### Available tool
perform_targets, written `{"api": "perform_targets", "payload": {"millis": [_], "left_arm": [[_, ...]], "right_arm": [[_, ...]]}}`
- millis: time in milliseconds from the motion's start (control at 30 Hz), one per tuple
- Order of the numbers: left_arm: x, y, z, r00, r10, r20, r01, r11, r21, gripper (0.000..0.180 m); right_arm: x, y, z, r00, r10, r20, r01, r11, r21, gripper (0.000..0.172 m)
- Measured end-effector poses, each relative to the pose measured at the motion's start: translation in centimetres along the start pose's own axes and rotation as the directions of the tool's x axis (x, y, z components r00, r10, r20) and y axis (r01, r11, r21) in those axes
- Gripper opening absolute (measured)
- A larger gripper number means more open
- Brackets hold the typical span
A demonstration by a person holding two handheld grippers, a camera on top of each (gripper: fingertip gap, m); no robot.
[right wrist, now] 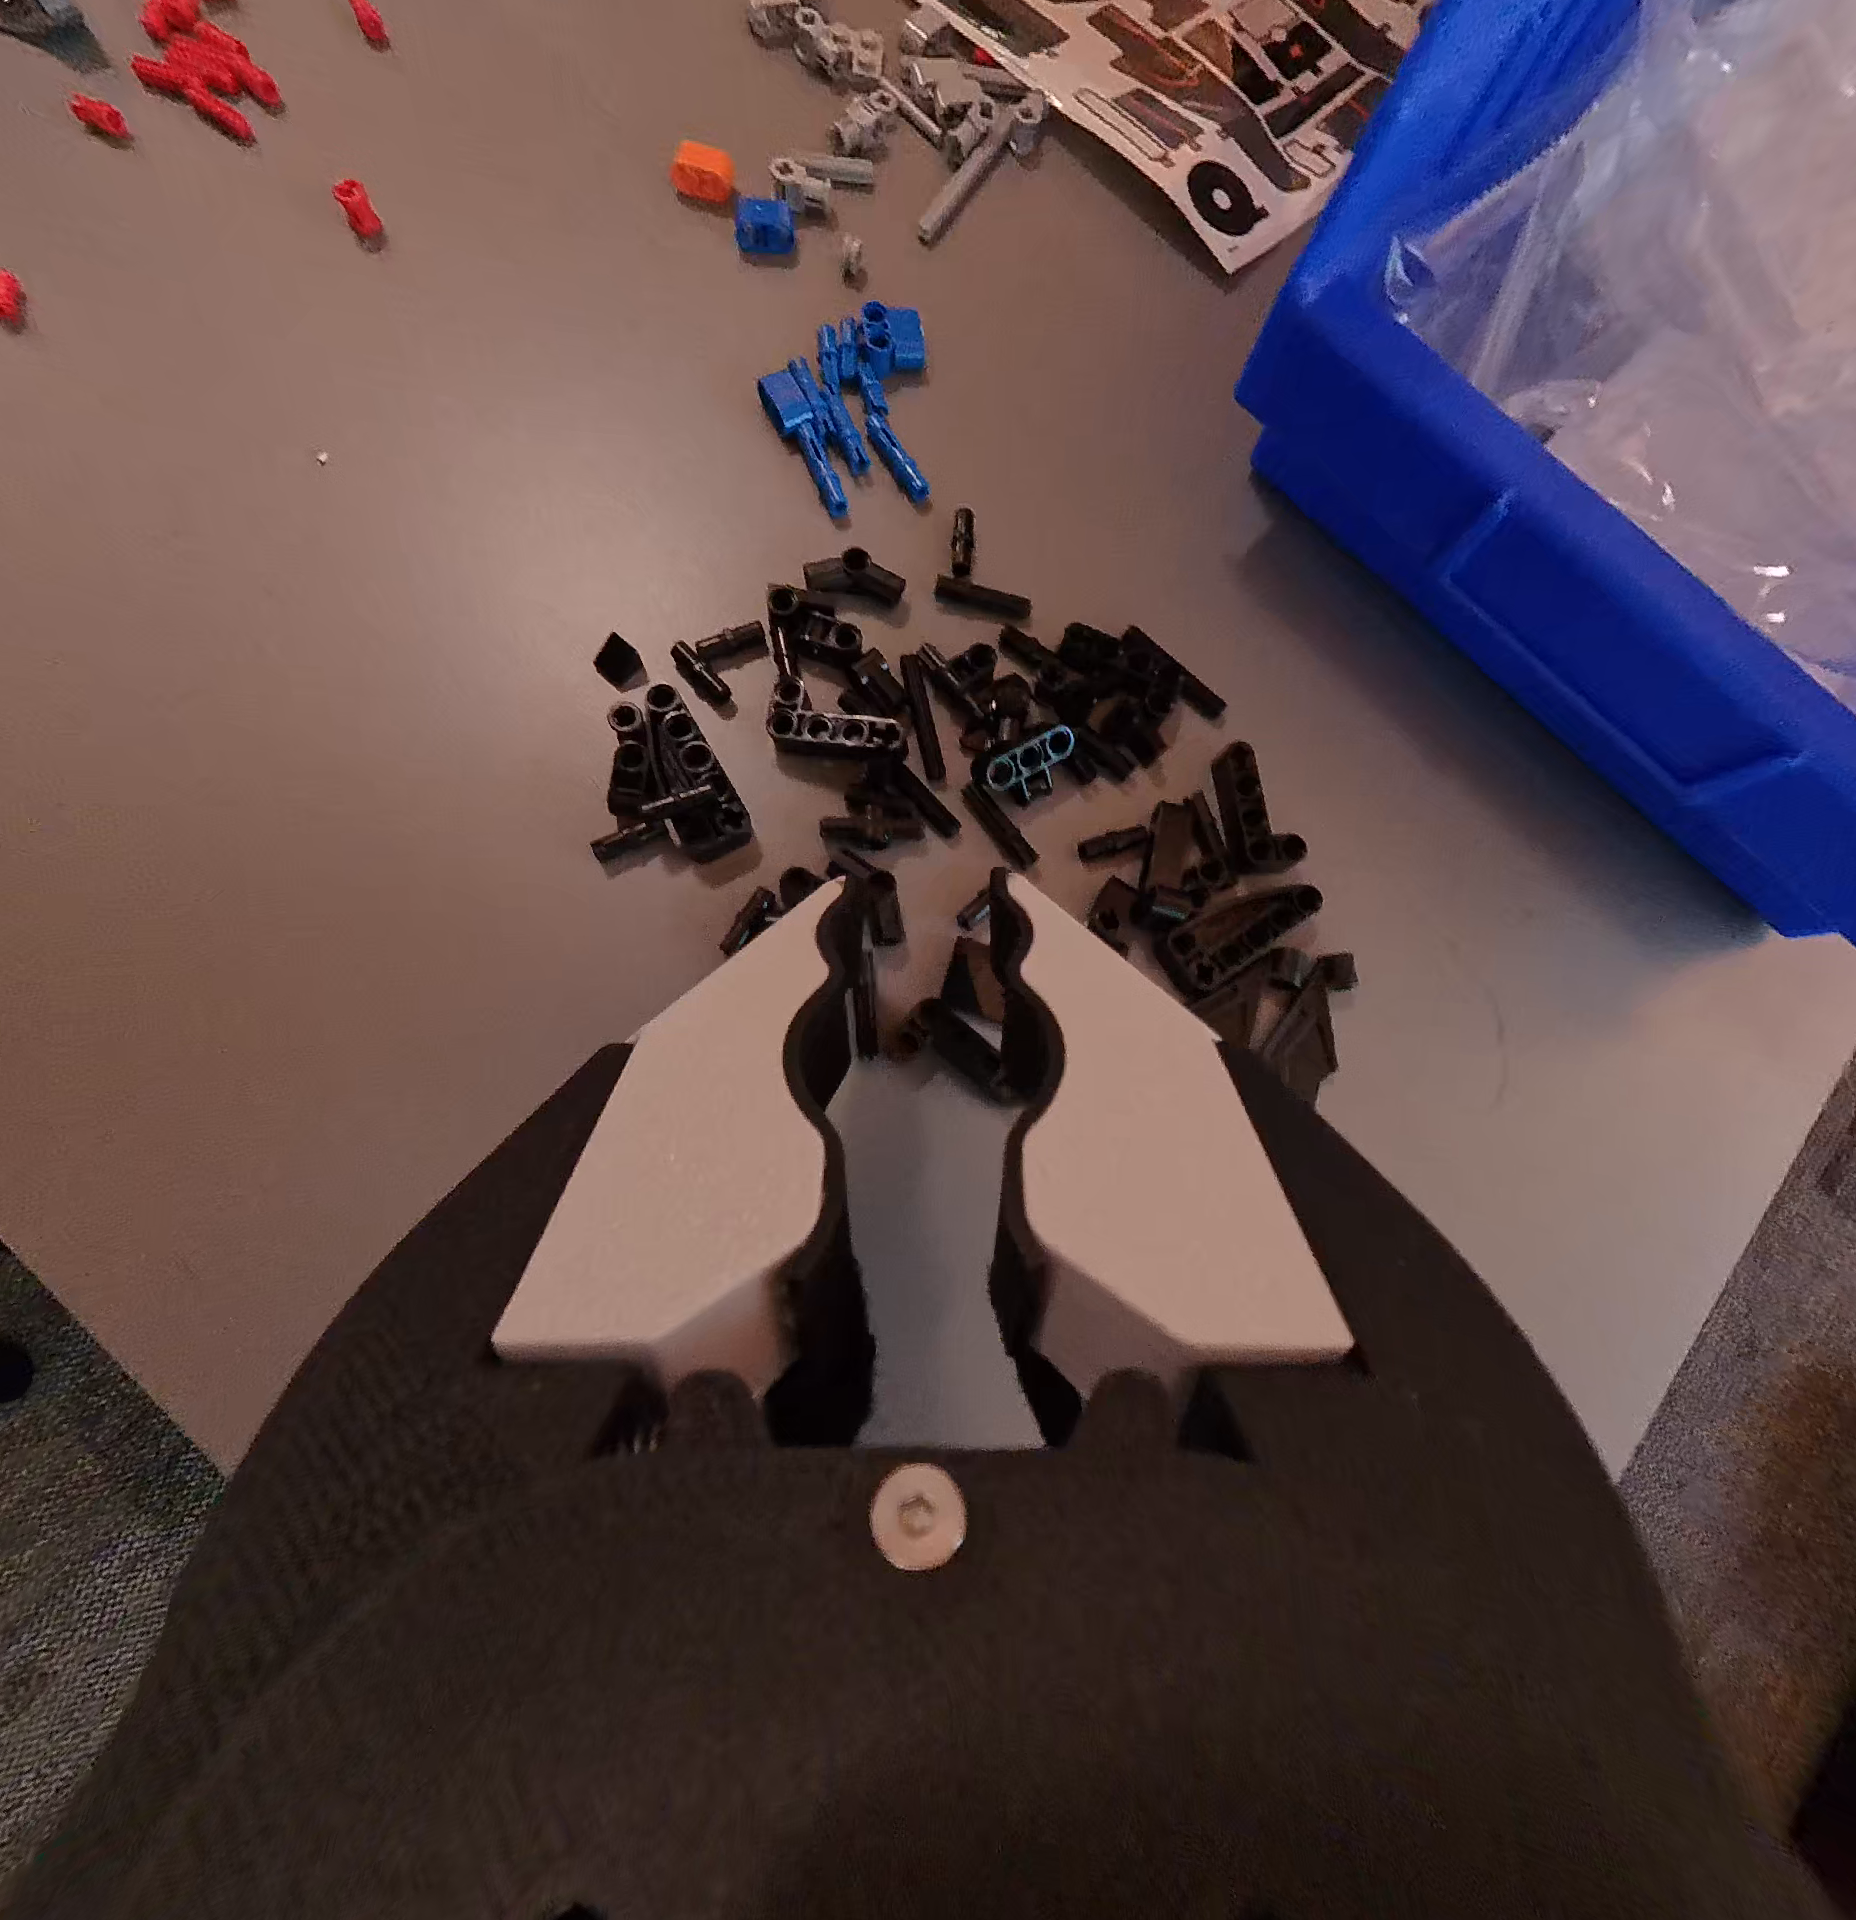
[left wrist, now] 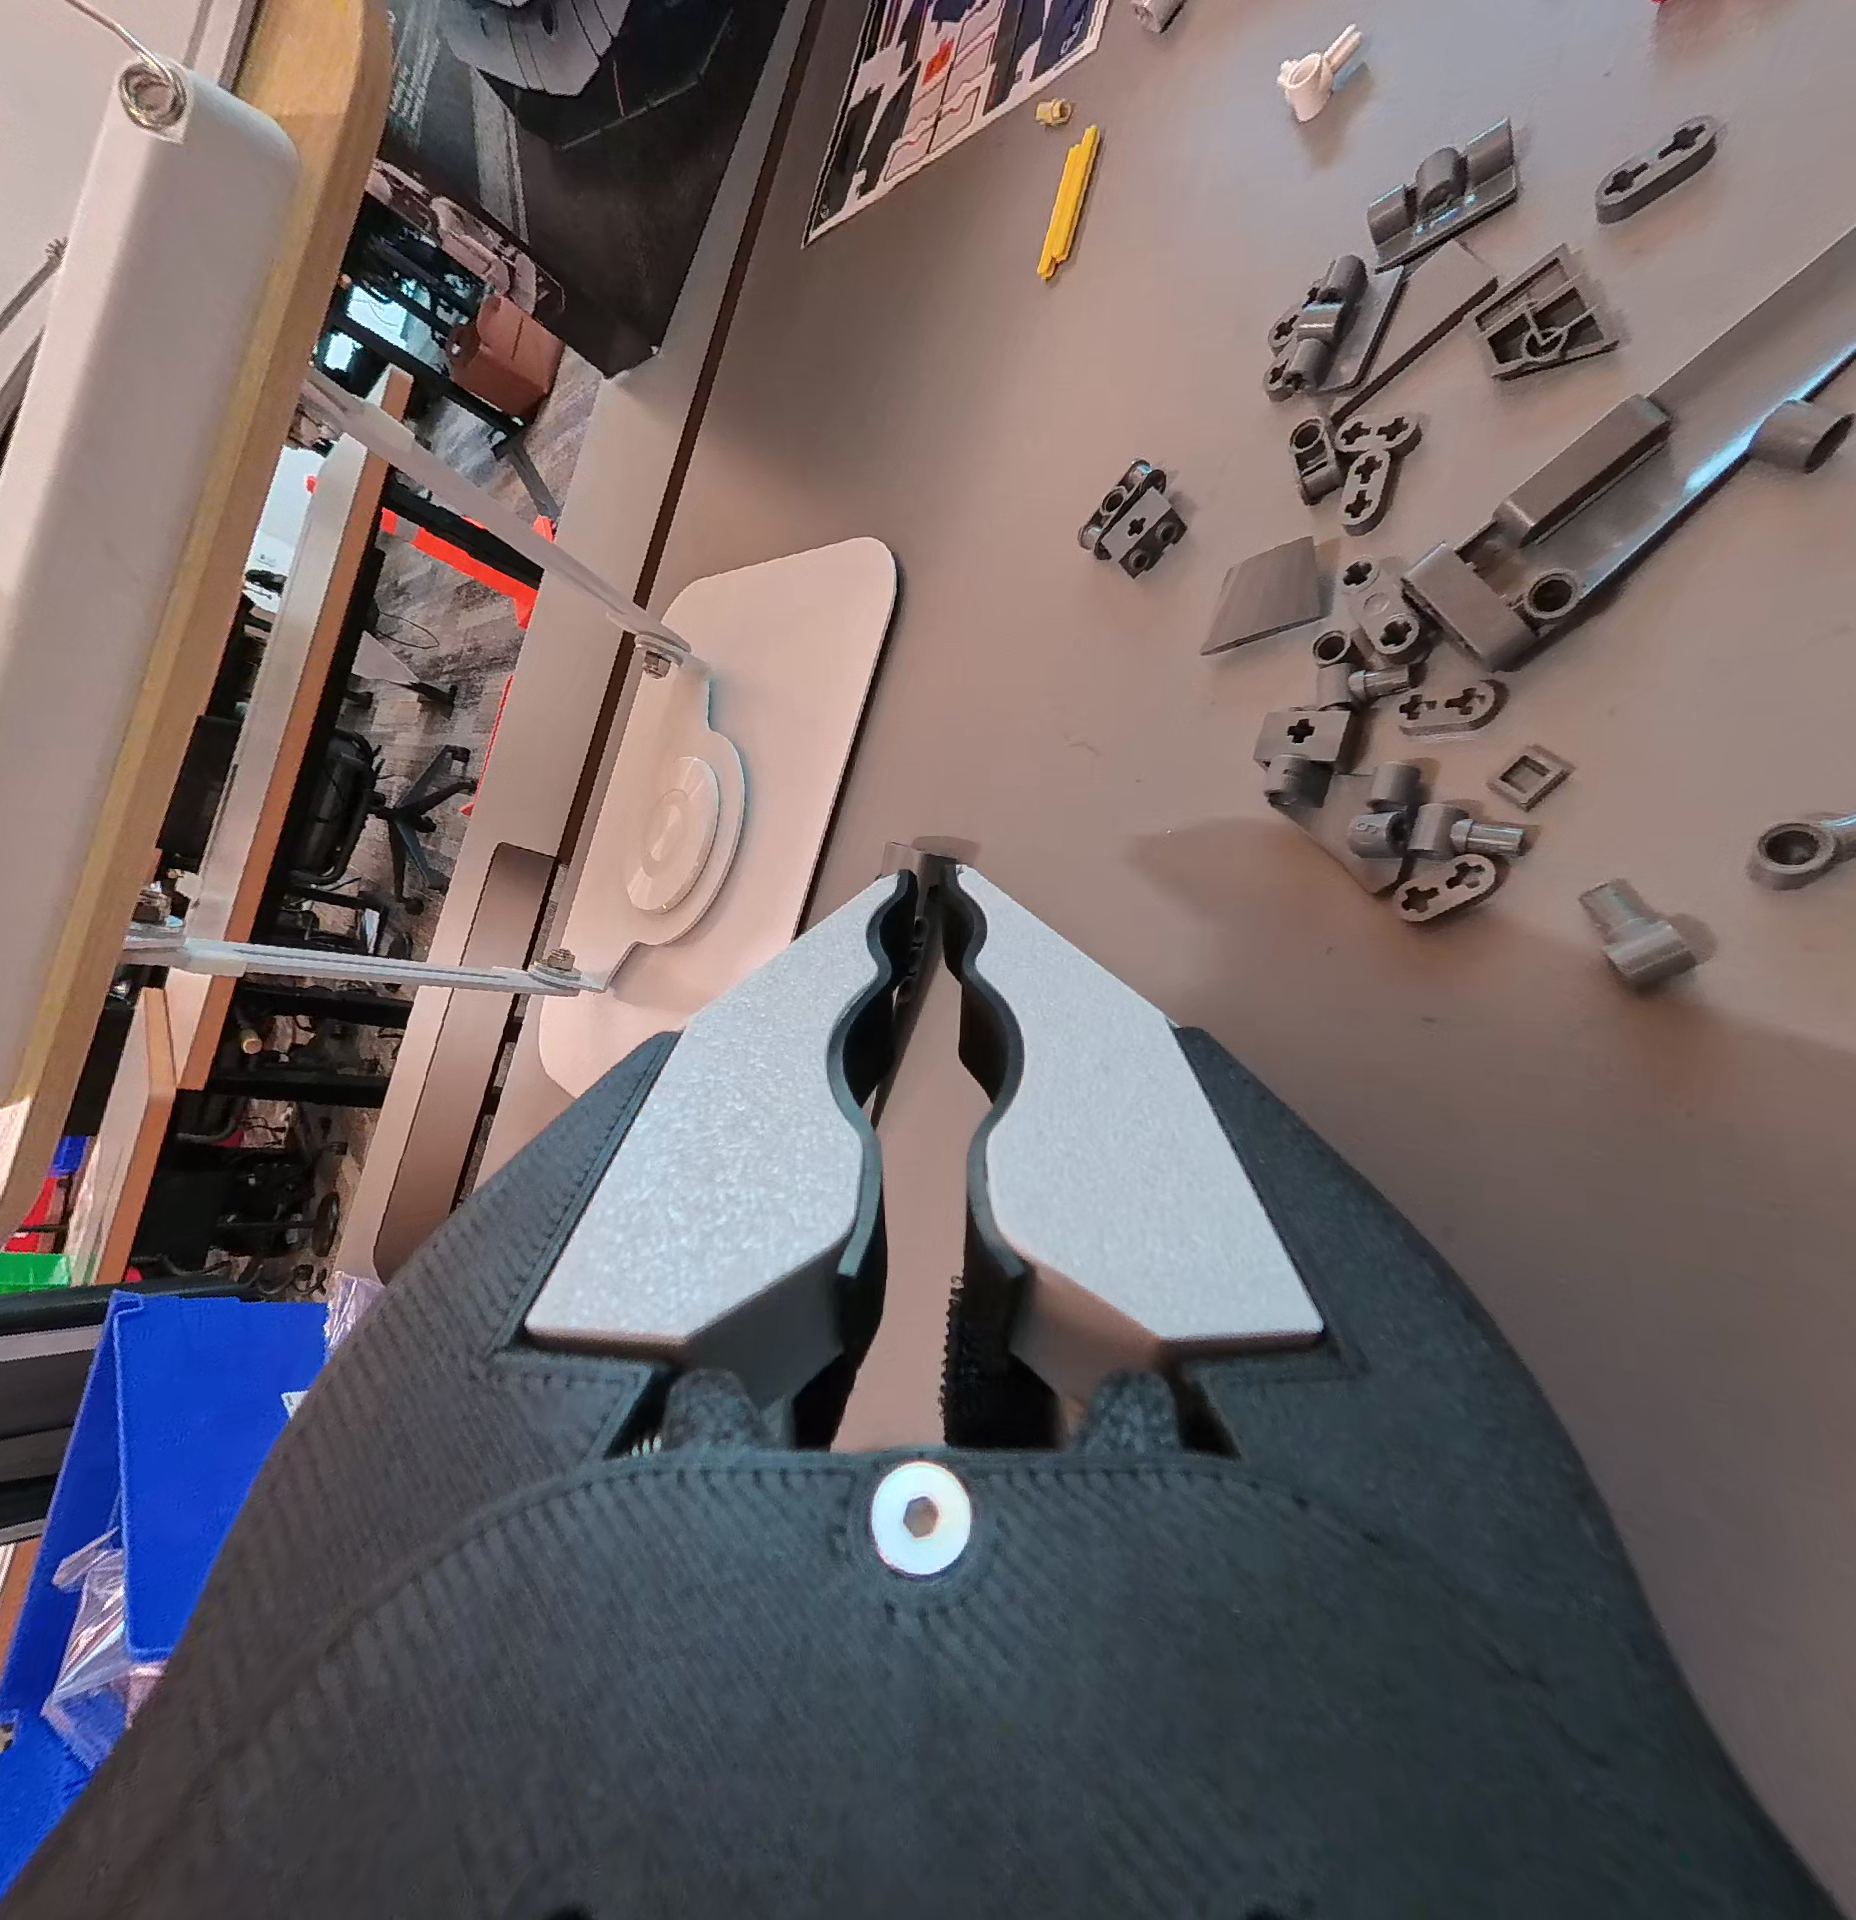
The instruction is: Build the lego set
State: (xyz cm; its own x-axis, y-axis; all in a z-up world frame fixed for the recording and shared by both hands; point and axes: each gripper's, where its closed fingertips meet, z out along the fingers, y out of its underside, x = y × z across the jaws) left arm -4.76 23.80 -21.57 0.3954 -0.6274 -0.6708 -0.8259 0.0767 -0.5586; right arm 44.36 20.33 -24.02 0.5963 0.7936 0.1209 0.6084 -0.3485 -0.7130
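In the left wrist view my left gripper (left wrist: 929, 883) is shut on a small grey piece (left wrist: 926, 857). The piece is thin, sits edge-on between the pads and sticks out a little past the tips, above the grey table (left wrist: 1007, 436). A scatter of grey building pieces (left wrist: 1371, 665) lies on the table to the right. In the right wrist view my right gripper (right wrist: 924, 894) is open low over a pile of black building pieces (right wrist: 903, 727). Several black pieces lie between and beside its fingers (right wrist: 1007, 935). I see no piece pinched by both pads.
A white stand base (left wrist: 778, 675) sits left of the left gripper, with a yellow piece (left wrist: 1067, 203) and a sticker sheet (left wrist: 945, 94) farther off. On the right side are blue pieces (right wrist: 851, 405), red pieces (right wrist: 197, 62), a blue bin (right wrist: 1578, 582) with plastic bags, and the table's near edge. Some 50 cm of space lies between my two pairs of fingers.
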Motion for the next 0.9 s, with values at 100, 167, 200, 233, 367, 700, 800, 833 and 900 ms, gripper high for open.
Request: {"api": "perform_targets", "payload": {"millis": [100,167,200,233,367,700,800,833,900], "left_arm": [[0.1,0.0,0.0,1.000,0.000,-0.003,0.000,1.000,-0.001,0.002],[0.1,0.0,0.1,1.000,0.001,-0.004,-0.001,1.000,-0.001,0.002],[0.1,0.0,0.1,1.000,0.001,-0.005,-0.001,1.000,-0.002,0.002],[0.1,0.0,0.1,1.000,0.001,-0.004,-0.001,1.000,-0.002,0.002],[0.1,0.1,0.1,1.000,-0.002,-0.005,0.002,1.000,-0.002,0.002],[0.0,0.2,0.1,1.000,-0.012,-0.007,0.012,1.000,0.001,0.002],[-0.2,0.2,0.0,1.000,-0.018,-0.006,0.018,1.000,0.005,0.002],[-0.3,0.2,0.0,1.000,-0.022,-0.005,0.022,1.000,0.005,0.002],[-0.4,0.3,0.0,1.000,-0.028,-0.006,0.028,1.000,0.009,0.002]], "right_arm": [[-0.4,-0.6,0.6,1.000,-0.025,0.017,0.025,1.000,-0.001,0.022],[-0.7,-0.9,1.1,0.999,-0.041,0.027,0.041,0.999,-0.005,0.023],[-0.8,-1.1,1.3,0.998,-0.049,0.034,0.049,0.999,-0.007,0.024],[-1.0,-1.3,1.6,0.997,-0.059,0.041,0.060,0.998,-0.009,0.024],[-1.5,-2.4,2.5,0.993,-0.095,0.065,0.095,0.995,-0.009,0.024],[-1.4,-8.0,5.8,0.982,-0.173,0.079,0.171,0.985,0.029,0.025],[-1.4,-10.4,7.1,0.977,-0.197,0.079,0.194,0.980,0.044,0.028],[-1.3,-11.3,7.6,0.978,-0.195,0.074,0.192,0.980,0.045,0.029],[-1.1,-12.8,8.8,0.980,-0.191,0.059,0.189,0.981,0.033,0.029]]}}
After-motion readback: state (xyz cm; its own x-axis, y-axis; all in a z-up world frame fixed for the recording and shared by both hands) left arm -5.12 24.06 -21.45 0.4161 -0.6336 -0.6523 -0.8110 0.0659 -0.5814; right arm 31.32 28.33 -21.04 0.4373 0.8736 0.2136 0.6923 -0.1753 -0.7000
